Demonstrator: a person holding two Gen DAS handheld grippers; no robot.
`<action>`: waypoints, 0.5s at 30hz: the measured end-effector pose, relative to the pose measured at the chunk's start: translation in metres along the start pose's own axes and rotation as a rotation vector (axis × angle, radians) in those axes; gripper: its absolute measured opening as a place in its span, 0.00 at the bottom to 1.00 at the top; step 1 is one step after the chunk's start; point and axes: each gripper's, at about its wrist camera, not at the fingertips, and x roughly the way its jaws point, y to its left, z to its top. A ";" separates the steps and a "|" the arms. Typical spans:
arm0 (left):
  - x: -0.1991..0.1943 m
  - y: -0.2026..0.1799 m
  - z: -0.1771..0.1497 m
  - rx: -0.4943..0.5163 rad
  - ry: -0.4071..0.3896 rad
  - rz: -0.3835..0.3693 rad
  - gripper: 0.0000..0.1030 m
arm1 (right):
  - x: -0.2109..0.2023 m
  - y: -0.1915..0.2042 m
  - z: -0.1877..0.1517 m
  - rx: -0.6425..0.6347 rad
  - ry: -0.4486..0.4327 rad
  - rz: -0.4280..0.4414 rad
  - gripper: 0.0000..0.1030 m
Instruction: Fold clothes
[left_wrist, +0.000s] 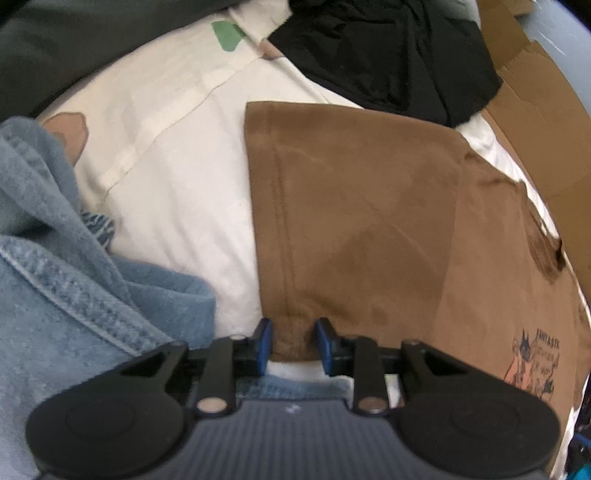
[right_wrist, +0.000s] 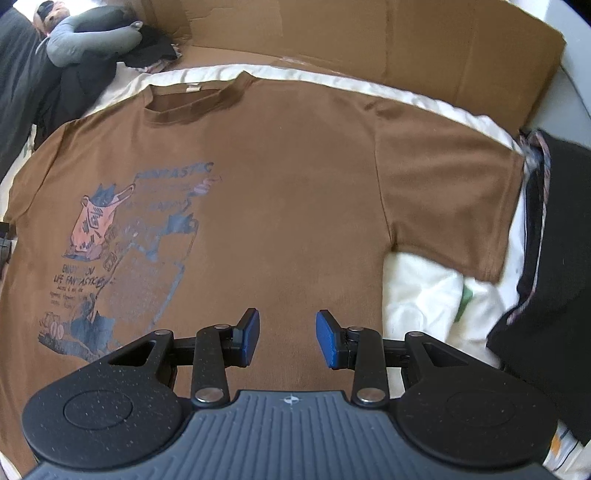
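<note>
Brown cotton fills the scene: a brown T-shirt (right_wrist: 295, 206) lies spread face up on a white sheet (right_wrist: 417, 280), its printed graphic (right_wrist: 122, 251) off toward nine o'clock of the right gripper (right_wrist: 288, 336). That gripper hovers over the lower body of the shirt with its blue pads (right_wrist: 249, 334) spread apart and nothing between them; the fabric runs from right under the tips up to twelve o'clock, where the neckline (right_wrist: 192, 103) sits. One short sleeve (right_wrist: 454, 199) stretches out toward two o'clock. The left gripper (left_wrist: 291, 345) has its pads (left_wrist: 263, 345) brought in on either side of a bunched bit of the sleeve hem (left_wrist: 290, 339); they look pinched on the cloth, and the rest of that sleeve fans away toward twelve and one o'clock. Just at eight to ten o'clock of the left gripper lies a heap of blue denim (left_wrist: 62, 280), near the shirt edge without touching it. Farther off, a black garment (left_wrist: 388, 55) rests at twelve o'clock, and another dark piece (right_wrist: 546, 251) lies at three o'clock of the right gripper. Beyond the sheet, flattened cardboard (right_wrist: 406, 48) lines the far edge.
</note>
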 end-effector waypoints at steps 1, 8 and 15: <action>0.000 -0.001 0.000 0.000 0.001 0.002 0.30 | 0.000 0.002 0.005 -0.014 -0.002 0.000 0.40; 0.004 -0.010 0.004 -0.033 0.080 0.093 0.18 | -0.002 0.021 0.044 -0.096 -0.027 0.007 0.40; -0.005 -0.020 0.008 0.042 0.049 0.159 0.07 | -0.005 0.050 0.071 -0.221 -0.018 0.043 0.40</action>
